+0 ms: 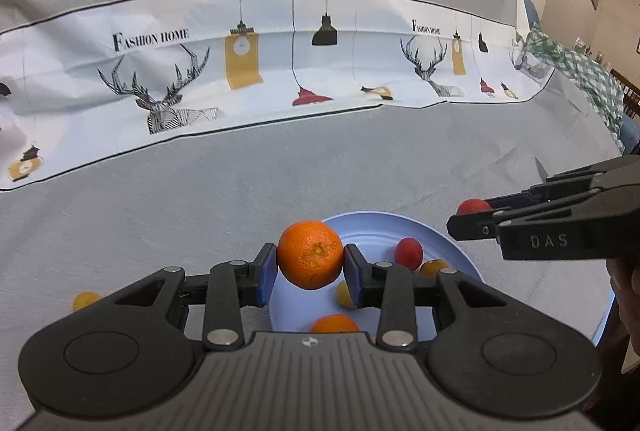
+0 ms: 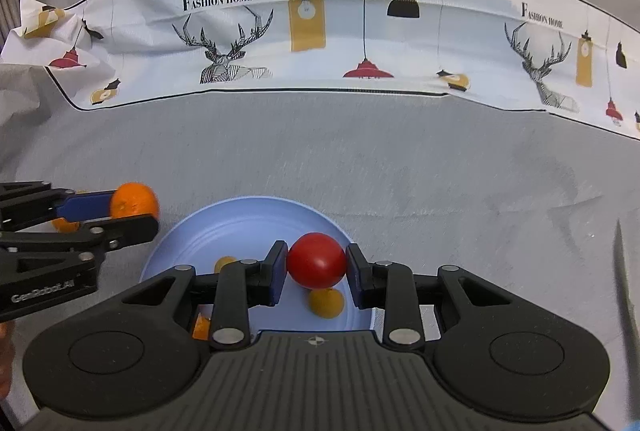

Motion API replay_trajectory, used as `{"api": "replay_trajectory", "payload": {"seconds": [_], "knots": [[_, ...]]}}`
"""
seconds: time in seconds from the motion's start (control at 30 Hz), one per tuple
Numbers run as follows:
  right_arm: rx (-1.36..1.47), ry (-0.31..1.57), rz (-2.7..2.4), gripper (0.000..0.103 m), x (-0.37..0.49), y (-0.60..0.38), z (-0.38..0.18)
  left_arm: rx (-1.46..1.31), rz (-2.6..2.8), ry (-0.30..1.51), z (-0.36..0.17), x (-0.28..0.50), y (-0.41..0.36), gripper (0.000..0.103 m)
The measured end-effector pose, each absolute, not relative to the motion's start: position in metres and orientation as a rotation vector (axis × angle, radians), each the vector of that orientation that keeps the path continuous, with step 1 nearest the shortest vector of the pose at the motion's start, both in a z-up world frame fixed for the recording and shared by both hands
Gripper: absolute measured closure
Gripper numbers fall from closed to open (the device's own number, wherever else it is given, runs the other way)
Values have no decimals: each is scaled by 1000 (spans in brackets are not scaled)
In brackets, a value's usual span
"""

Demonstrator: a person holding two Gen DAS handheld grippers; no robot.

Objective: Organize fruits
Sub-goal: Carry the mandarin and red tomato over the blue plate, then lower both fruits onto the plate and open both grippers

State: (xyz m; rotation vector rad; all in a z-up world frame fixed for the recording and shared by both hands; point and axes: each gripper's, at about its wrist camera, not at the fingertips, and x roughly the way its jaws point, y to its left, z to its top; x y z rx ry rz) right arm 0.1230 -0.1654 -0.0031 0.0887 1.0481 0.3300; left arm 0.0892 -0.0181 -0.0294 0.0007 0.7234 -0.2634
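My left gripper (image 1: 310,263) is shut on an orange (image 1: 310,254) and holds it above the left edge of a light blue plate (image 1: 384,227). My right gripper (image 2: 316,263) is shut on a red tomato (image 2: 317,261) over the same plate (image 2: 248,215). On the plate lie a red tomato (image 1: 409,253), small yellow-orange fruits (image 1: 433,267) and another orange (image 1: 334,323). The right gripper shows in the left wrist view (image 1: 476,221), the left gripper in the right wrist view (image 2: 132,213).
A small yellow fruit (image 1: 85,299) lies on the grey tablecloth left of the plate. A printed white cloth (image 1: 280,63) runs across the back. A knife (image 2: 624,279) lies at the right. A green checked cloth (image 1: 576,71) sits far right.
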Motion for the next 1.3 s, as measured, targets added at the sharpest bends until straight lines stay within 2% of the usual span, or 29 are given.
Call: {"api": "replay_trajectory", "payload": {"seconds": [1.07, 1.1, 1.2, 1.3], "knots": [[63, 1083, 344, 70, 130, -153, -13, 7, -298, 778, -47, 107, -35, 62], [62, 1080, 340, 69, 129, -153, -13, 8, -296, 777, -47, 107, -35, 62], [65, 1073, 329, 57, 130, -152, -12, -3, -300, 781, -47, 108, -33, 60], [70, 1066, 322, 56, 130, -151, -11, 0, -299, 775, -47, 107, -33, 60]]}}
